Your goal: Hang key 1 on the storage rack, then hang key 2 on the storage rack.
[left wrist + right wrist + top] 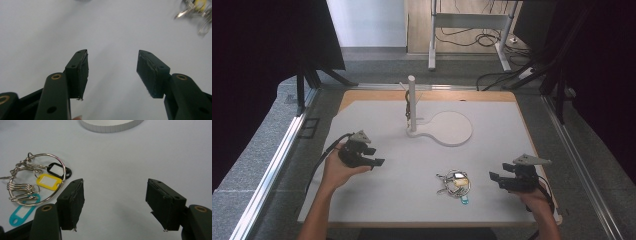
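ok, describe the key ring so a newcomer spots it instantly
On the white table, look at the near edge, nearer the right claw than the left. The key ring lies there: a large metal hoop with clips and black, yellow and teal tags, the only colour around.

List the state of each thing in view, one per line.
Left gripper: open, nothing between the jaws.
Right gripper: open, nothing between the jaws.
Key ring: lying flat on the table, not held.
Stand: upright on its white base, a small item hanging from it.

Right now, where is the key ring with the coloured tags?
In the high view the key ring lies flat on the white table, near the front edge, between the two claws and closer to the right claw.
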The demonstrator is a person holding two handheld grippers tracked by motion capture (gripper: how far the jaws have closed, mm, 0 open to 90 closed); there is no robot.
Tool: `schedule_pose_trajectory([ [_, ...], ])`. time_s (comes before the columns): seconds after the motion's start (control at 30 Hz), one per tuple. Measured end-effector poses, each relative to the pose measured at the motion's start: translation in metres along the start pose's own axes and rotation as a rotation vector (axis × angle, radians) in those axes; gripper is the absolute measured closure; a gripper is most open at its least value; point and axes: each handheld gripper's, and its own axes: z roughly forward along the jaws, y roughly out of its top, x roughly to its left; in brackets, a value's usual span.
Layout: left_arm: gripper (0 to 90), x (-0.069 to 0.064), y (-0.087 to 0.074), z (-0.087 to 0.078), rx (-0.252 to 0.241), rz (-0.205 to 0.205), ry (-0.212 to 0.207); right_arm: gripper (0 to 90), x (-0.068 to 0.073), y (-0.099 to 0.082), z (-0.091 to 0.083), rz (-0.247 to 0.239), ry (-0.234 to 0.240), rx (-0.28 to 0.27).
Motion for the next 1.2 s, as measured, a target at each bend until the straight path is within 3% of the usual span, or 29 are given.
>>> schedule_pose_trajectory([
  [0.1,43.5,-0.005,-0.009,0.003,0.004,-0.001,-0.006,31.1,0.002,0.001,-0.001,-0.007,-0.001,-0.002],
  [0.17,43.3,-0.008,-0.010,0.004,0.043,0.028,0.017,31.1,0.003,0.002,0.000,-0.014,-0.001,-0.002],
  [0.27,43.3,-0.009,-0.012,0.003,0.026,0.022,0.011,31.0,0.003,0.006,0.002,-0.019,-0.007,-0.005],
  [0.73,40.7,-0.015,-0.015,0.007,0.039,0.036,0.019,30.5,0.014,0.014,0.001,-0.065,-0.044,-0.007],
  [0.97,40.1,-0.018,-0.016,0.005,0.033,0.031,-0.012,32.3,0.026,0.021,0.003,-0.120,-0.024,0.053],
  [1.2,39.8,-0.018,-0.017,0.002,0.026,0.031,-0.019,36.1,0.037,0.036,0.012,-0.171,-0.004,0.151],
])
